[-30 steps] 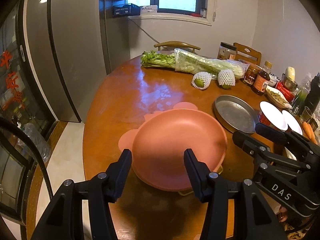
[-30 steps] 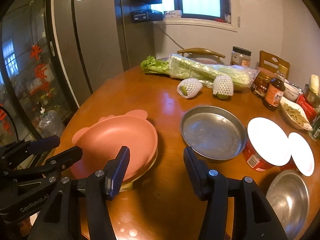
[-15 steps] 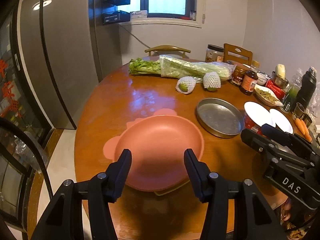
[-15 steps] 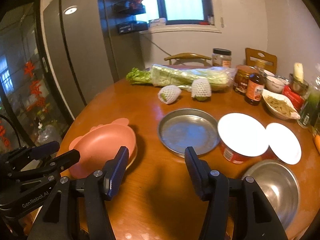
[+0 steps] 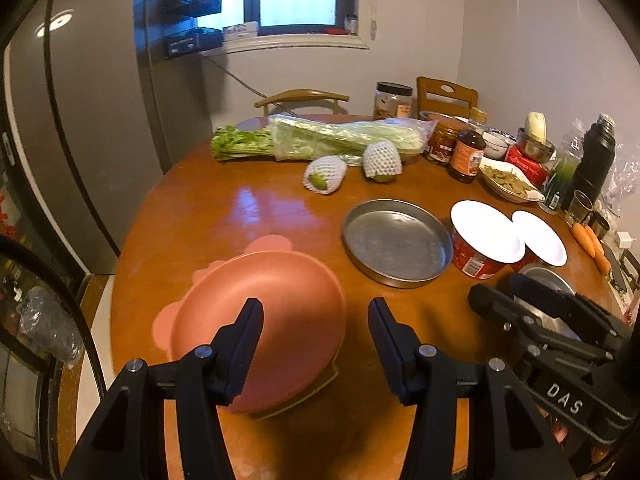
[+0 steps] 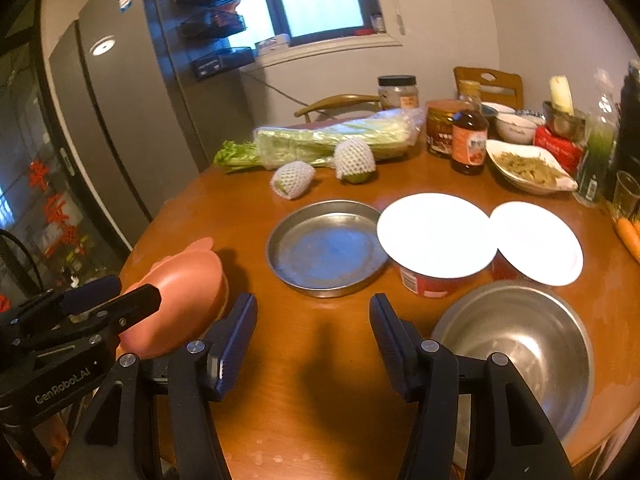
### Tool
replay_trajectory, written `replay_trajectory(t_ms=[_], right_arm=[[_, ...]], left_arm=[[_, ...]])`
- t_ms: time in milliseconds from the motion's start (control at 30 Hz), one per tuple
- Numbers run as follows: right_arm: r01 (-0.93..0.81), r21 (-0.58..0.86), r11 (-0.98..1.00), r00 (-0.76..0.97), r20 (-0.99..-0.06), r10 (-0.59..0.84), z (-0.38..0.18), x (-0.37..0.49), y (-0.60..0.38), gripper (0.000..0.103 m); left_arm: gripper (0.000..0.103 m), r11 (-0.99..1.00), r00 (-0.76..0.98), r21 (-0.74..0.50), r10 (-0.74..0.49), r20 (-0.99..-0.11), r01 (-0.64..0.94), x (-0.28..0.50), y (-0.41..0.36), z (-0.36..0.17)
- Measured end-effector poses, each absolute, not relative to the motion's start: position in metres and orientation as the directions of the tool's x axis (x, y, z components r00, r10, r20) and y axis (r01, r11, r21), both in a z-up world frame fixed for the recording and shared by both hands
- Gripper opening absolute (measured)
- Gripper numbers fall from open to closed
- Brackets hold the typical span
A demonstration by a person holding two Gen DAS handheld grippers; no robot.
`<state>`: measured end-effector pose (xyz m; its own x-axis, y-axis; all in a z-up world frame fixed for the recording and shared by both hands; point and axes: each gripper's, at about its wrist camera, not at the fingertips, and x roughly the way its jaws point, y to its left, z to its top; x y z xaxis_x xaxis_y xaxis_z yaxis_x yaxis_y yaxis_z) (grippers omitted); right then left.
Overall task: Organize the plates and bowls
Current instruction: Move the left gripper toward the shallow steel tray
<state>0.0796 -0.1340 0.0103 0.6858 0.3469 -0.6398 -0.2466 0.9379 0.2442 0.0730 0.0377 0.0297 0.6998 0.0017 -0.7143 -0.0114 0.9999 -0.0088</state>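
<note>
Pink bowl [image 5: 280, 320] is sitting at the near-left edge of the round wooden table [image 5: 248, 208], stacked on a pink mat and a yellowish rim showing underneath it. Left gripper [image 5: 315, 344] is hovering just above its near side, jaws standing apart, nothing between them, pads not touching the bowl.

Right gripper [image 6: 313, 340] is hanging over bare table between the pink bowl and the steel bowl [image 6: 520, 344], jaws apart, nothing held. Steel bowl is sitting at the near-right edge, just right of the right finger.

Steel pan [image 6: 326, 246] is lying mid-table, empty, apart from both grippers. Just right of it 2 white plates [image 6: 436, 232] are resting on red tubs; in the right wrist view the left plate's edge is overlapping the second plate and the pan's rim, cannot tell if they are touching.

Far side of the table:
- bagged celery [image 5: 320, 138] lying lengthwise
- 2 fruits in white foam netting [image 5: 325, 174] just in front of it
- jars, a sauce bottle [image 6: 468, 140], small bowls and a white dish of food [image 6: 528, 166] crowding the far right
- carrots [image 6: 630, 236] lying at the right edge

Grey fridge is standing left of the table, window on the far wall, 2 chairs behind the table.
</note>
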Motion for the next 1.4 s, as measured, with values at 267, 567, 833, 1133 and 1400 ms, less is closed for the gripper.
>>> replay_trajectory(t_ms=[267, 567, 833, 1133, 1400], right_arm=[[-0.187, 0.321, 0.928, 0.664, -0.655, 0.361, -0.004, 0.093, -0.145, 0.06], [-0.149, 0.346, 0.926, 0.627, -0.691, 0.359, -0.019, 0.119, -0.141, 0.06], [-0.114, 0.361, 0.926, 0.596, -0.72, 0.354, -0.029, 0.141, -0.137, 0.06], [-0.088, 0.337, 0.937, 0.596, -0.736, 0.321, -0.032, 0.154, -0.134, 0.06], [-0.097, 0.32, 0.943, 0.58, -0.752, 0.314, -0.028, 0.163, -0.126, 0.06]], left_arm=[[0.054, 1.0, 0.681, -0.006, -0.022, -0.732, 0.026, 0.105, 0.026, 0.027], [0.055, 0.999, 0.646, 0.0, -0.034, -0.763, 0.052, 0.145, 0.018, 0.02], [0.056, 0.999, 0.603, -0.011, -0.034, -0.797, 0.042, 0.181, 0.017, 0.009], [0.056, 1.0, 0.574, -0.005, -0.019, -0.818, 0.026, 0.207, 0.015, -0.003], [0.056, 0.999, 0.542, 0.009, -0.011, -0.84, 0.035, 0.229, 0.011, -0.012]])
